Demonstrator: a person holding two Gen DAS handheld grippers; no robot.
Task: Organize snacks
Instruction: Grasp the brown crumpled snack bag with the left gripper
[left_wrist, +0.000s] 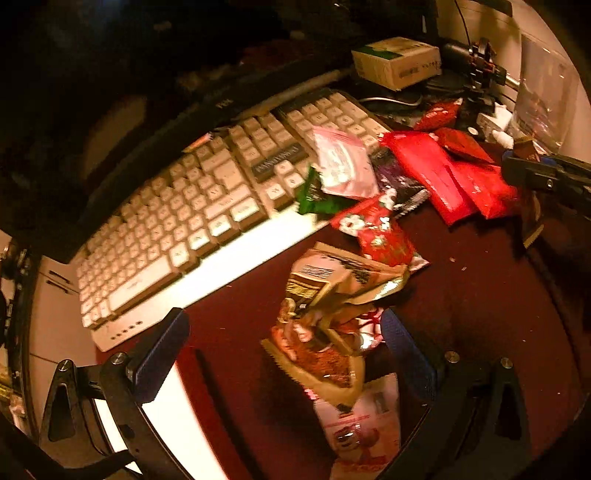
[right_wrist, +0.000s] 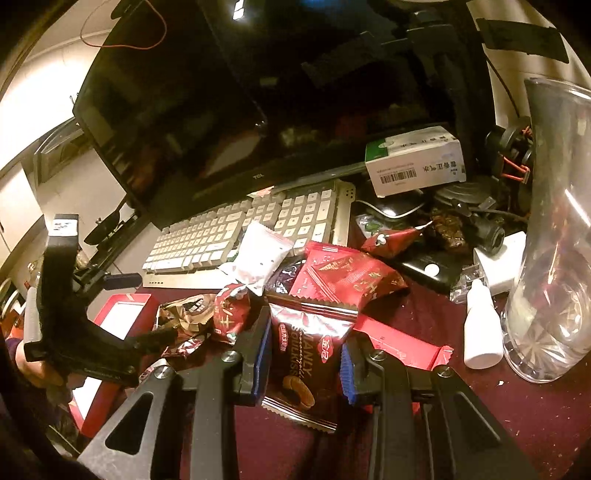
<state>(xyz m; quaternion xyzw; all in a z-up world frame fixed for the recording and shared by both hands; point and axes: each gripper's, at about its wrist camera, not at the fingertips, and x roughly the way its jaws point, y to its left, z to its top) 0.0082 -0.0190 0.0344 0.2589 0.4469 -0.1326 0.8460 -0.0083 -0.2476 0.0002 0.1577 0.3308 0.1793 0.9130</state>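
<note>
From the right wrist view, the keyboard lies before the monitor. At its four o'clock the snack packets lie heaped, one white packet resting on the keys. The box sits at the heap's one o'clock, the glass jar at three, the small bottle seemingly just beside it.

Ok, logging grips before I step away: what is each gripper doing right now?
Left gripper: open, jaws wide around a brown snack packet, not pressing it.
Right gripper: shut on a dark red cookie packet.
</note>
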